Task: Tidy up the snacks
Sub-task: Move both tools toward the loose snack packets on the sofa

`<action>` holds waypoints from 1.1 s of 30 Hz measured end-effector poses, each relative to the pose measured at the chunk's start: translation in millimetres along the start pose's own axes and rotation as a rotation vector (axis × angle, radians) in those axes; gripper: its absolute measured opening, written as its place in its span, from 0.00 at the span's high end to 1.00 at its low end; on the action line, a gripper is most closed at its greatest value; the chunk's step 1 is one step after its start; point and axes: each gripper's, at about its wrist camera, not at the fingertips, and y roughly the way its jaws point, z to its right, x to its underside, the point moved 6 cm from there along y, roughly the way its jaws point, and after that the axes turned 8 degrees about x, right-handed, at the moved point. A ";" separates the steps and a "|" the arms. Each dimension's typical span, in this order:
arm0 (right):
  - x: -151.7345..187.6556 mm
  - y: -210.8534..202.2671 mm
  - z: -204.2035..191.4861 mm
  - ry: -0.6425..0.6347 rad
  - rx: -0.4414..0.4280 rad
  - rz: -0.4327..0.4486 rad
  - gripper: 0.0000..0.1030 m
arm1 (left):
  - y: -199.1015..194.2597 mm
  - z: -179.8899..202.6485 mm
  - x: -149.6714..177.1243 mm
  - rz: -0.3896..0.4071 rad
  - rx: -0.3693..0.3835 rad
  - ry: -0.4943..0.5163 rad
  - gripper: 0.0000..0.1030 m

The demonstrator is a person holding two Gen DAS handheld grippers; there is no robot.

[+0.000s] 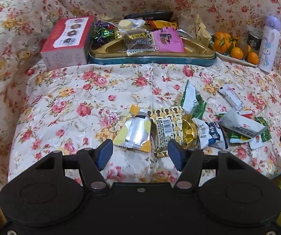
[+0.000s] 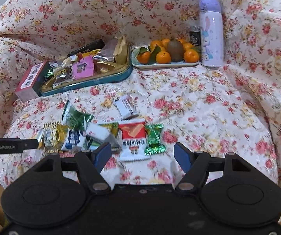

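Observation:
Loose snack packets lie in a row on the floral cloth. In the left wrist view my left gripper (image 1: 140, 152) is open, just short of a silver-and-yellow packet (image 1: 135, 133) and a gold patterned barcode packet (image 1: 164, 129). In the right wrist view my right gripper (image 2: 142, 155) is open, with a red-and-white packet (image 2: 133, 142) and a green foil candy (image 2: 154, 139) between and just beyond its fingers. A gold tin tray (image 1: 152, 55) with a teal wall, also in the right wrist view (image 2: 93, 82), holds several snacks at the back.
A red-and-white box (image 1: 68, 41) stands left of the tin. A plate of oranges with a kiwi (image 2: 167, 55), a dark can (image 2: 195, 37) and a lilac bottle (image 2: 211, 33) stand at the back right. The left gripper's side (image 2: 9, 146) shows at the left edge.

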 end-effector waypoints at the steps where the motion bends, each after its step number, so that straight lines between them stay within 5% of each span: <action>1: -3.4 3.1 -1.4 -0.002 -0.004 0.001 0.29 | 2.9 -0.7 -0.6 -0.003 0.001 -0.001 0.38; 18: -44.7 53.7 -25.9 -0.056 -0.049 0.032 0.31 | 34.1 -16.0 -8.5 -0.007 0.035 -0.044 0.34; 27: -53.4 81.3 -43.9 -0.114 -0.098 0.021 0.36 | 31.7 -0.2 -16.3 0.023 0.006 0.154 0.38; 33: -55.0 100.3 -59.1 -0.174 -0.105 0.005 0.42 | 32.9 4.5 -22.7 0.027 0.021 0.201 0.38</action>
